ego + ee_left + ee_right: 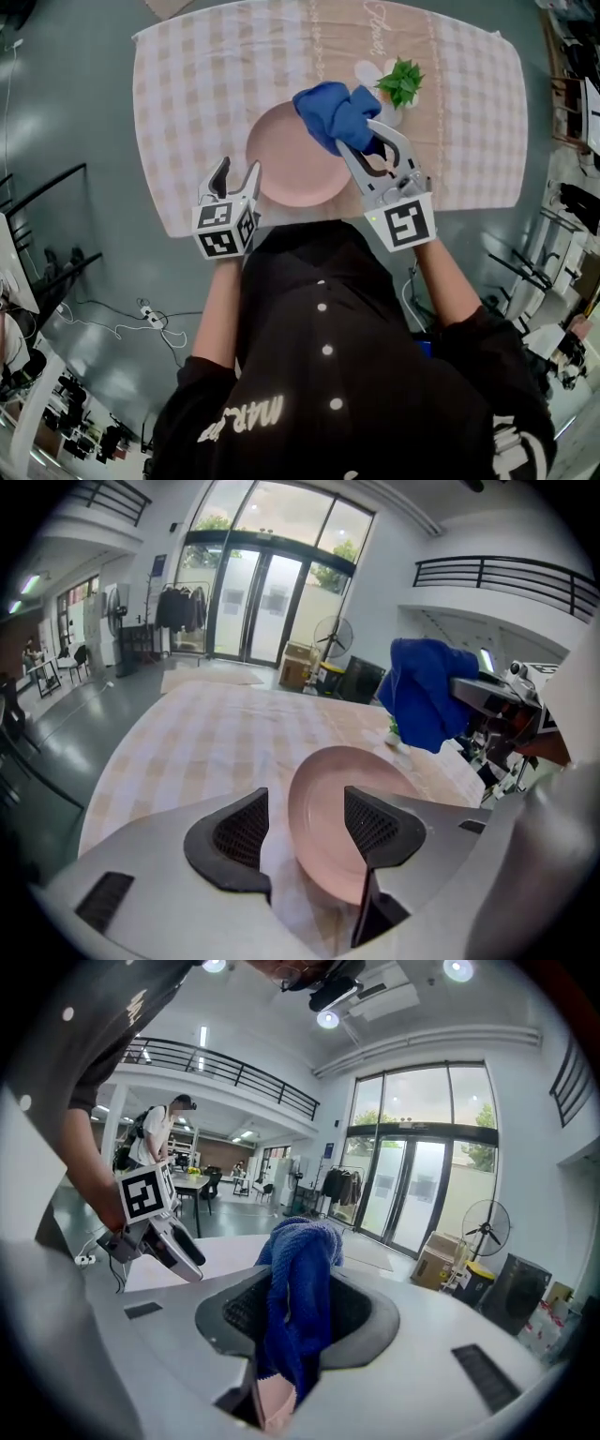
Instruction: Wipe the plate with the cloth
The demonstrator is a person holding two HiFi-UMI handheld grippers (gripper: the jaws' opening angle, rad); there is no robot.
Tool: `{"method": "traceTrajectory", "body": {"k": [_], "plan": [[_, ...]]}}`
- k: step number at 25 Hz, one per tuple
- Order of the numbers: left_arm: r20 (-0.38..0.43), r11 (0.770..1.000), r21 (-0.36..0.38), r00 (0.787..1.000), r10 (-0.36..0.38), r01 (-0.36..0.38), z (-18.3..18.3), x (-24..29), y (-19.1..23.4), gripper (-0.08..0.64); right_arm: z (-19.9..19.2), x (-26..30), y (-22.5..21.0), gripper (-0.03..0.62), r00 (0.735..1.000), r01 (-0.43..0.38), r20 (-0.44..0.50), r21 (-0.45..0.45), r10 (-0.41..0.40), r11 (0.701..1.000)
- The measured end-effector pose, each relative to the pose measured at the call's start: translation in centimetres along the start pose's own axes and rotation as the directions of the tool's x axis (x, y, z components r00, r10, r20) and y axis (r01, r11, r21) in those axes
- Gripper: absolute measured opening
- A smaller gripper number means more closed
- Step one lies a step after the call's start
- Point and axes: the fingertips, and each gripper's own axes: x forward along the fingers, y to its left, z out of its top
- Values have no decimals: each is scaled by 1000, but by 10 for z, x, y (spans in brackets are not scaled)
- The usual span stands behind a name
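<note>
A round pink plate (295, 155) lies on the checked tablecloth, near the table's front edge. My left gripper (237, 171) is open at the plate's left rim. In the left gripper view the plate (323, 789) has its left rim between the open gripper's (305, 829) pads, which do not press on it. My right gripper (361, 136) is shut on a bunched blue cloth (333, 111) that hangs over the plate's right side. In the right gripper view the cloth (298, 1269) fills the gripper's (295, 1321) jaws, with a bit of the plate (272, 1412) showing below.
A small green plant (401, 82) in a white pot stands just beyond the cloth, right of the plate. The pink-checked tablecloth (187, 84) covers the table. Grey floor with cables (141, 314) lies to the left. Racks and furniture stand at the right.
</note>
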Motion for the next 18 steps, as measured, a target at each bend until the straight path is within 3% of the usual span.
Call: {"method": "traceTrajectory", "body": {"k": [8, 18], "plan": [[-80, 999, -31, 997, 10, -13, -35, 25, 4, 230, -18, 34, 25, 115, 996, -93, -12, -22, 92, 995], [-108, 994, -108, 994, 18, -29, -47, 39, 7, 160, -26, 61, 43, 115, 987, -160, -10, -37, 160, 986]]}}
